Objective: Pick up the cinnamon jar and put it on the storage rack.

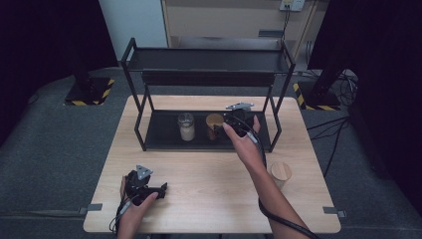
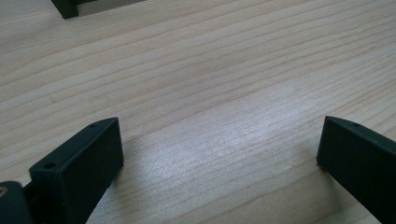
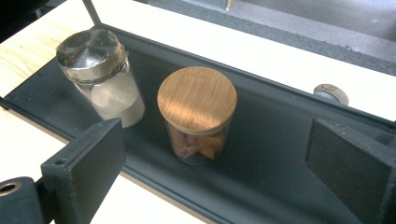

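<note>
**Two jars on the black shelf**

A round glass jar with a bamboo lid (image 3: 196, 99) stands on the black metal rack's (image 3: 271, 140) lower shelf, beside a metal-lidded jar (image 3: 100, 70) (pale powder inside). The right gripper (image 3: 215, 154) hovers just before it, jaws wide, touching nothing. The left gripper (image 2: 219, 158) rests open-jawed on the wood-grain table (image 2: 196, 70).

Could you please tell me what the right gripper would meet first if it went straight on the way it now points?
Probably the glass jar with the round bamboo lid on the black metal rack's lower shelf; it sits between the right gripper's open fingers, though depth is unclear.
</note>
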`<state>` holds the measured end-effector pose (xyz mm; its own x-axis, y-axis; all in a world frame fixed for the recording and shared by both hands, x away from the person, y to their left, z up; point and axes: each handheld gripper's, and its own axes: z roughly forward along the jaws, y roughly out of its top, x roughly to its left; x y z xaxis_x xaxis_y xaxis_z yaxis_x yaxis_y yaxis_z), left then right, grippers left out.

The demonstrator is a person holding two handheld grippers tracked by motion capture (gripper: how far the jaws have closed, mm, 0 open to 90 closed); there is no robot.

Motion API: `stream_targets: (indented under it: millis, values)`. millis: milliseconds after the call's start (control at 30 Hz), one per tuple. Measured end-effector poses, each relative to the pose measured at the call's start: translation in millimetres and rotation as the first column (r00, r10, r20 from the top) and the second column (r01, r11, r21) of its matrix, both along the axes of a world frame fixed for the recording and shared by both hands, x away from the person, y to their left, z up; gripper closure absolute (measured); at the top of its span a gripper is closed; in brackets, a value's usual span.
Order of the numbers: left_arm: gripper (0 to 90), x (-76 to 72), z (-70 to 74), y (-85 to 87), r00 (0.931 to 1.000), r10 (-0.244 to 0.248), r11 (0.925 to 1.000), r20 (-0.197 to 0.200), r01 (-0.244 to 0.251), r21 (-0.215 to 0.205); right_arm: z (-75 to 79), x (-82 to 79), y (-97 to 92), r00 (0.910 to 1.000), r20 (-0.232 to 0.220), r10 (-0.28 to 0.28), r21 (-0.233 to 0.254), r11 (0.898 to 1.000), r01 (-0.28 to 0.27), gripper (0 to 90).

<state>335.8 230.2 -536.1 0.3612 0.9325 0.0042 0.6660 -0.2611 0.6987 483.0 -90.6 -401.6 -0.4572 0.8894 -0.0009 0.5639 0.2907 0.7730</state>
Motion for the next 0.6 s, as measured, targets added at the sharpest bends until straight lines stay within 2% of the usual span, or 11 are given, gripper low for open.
stream_targets:
  millis: [300,600]
  values:
    - [0.0,0.4,0.1,-0.4,1.0,0.003,1.0,-0.001,-0.003,0.0,1.0,-11.2,-14.5,0.9998,0.017,-0.006,-0.019,1.0,0.007,3.8]
    - [0.0,0.5,0.0,-0.4,1.0,0.003,1.0,-0.001,-0.003,0.0,1.4,-24.2,-29.5,0.9998,0.016,-0.011,0.014,1.0,0.011,3.1]
